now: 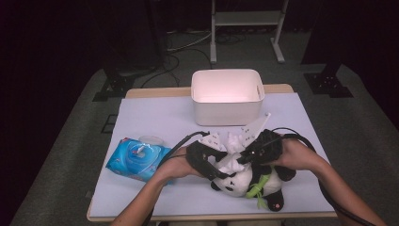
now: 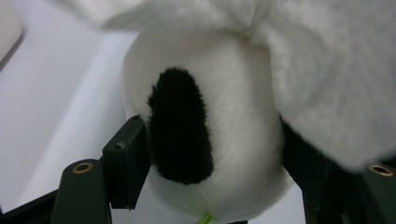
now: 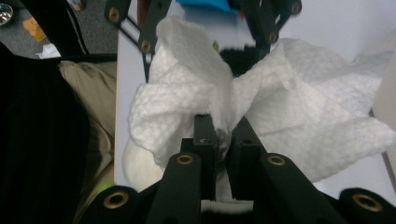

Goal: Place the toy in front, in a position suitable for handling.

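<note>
A black-and-white panda plush lies on the white table near its front edge, with a green leaf on its belly. My left gripper has its jaws on either side of the panda's head, and the left pad presses into the fur beside a black eye patch. My right gripper is shut on a crumpled white wipe. It holds the wipe right over the panda's head, between the two hands.
A white bin with an empty inside stands at the back middle of the table. A blue pack of wipes lies at the left, beside the left forearm. Cables trail from both grippers.
</note>
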Demonstrator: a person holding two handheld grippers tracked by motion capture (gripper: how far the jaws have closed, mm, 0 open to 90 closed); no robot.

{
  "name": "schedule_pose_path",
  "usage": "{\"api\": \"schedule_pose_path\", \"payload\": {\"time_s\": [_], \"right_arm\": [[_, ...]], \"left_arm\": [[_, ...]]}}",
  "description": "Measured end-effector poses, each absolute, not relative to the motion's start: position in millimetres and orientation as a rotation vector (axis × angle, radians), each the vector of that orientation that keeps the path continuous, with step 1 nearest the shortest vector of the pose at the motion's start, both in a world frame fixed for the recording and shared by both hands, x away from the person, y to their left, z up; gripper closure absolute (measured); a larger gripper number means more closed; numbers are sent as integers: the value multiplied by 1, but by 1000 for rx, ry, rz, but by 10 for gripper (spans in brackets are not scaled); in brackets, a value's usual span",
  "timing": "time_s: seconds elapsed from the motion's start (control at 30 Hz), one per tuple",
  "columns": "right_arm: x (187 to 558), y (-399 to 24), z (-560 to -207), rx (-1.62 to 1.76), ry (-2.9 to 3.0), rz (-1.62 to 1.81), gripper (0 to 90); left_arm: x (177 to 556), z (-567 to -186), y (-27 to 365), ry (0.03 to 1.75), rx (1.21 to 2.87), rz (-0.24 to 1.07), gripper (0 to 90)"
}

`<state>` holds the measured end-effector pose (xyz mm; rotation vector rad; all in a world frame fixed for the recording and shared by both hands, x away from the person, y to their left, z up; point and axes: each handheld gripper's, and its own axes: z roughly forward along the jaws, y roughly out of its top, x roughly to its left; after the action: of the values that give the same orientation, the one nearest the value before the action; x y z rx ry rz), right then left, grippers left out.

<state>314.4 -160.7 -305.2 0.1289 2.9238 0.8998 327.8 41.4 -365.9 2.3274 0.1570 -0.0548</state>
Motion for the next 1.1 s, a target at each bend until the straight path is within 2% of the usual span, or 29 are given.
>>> {"api": "schedule_pose_path", "payload": {"time_s": [0.2, 0.57, 0.8, 1.1], "right_arm": [[320, -155, -303, 132, 2929, 921, 826], [330, -188, -314, 261, 2964, 836, 824], [328, -195, -324, 306, 2963, 838, 825], [316, -185, -326, 225, 2988, 824, 825]], "left_arm": [[326, -365, 42, 143, 2323, -45, 288], [329, -368, 45, 137, 2340, -37, 283], [334, -370, 45, 219, 2330, -121, 186], [335, -370, 36, 262, 2305, -202, 113]]}}
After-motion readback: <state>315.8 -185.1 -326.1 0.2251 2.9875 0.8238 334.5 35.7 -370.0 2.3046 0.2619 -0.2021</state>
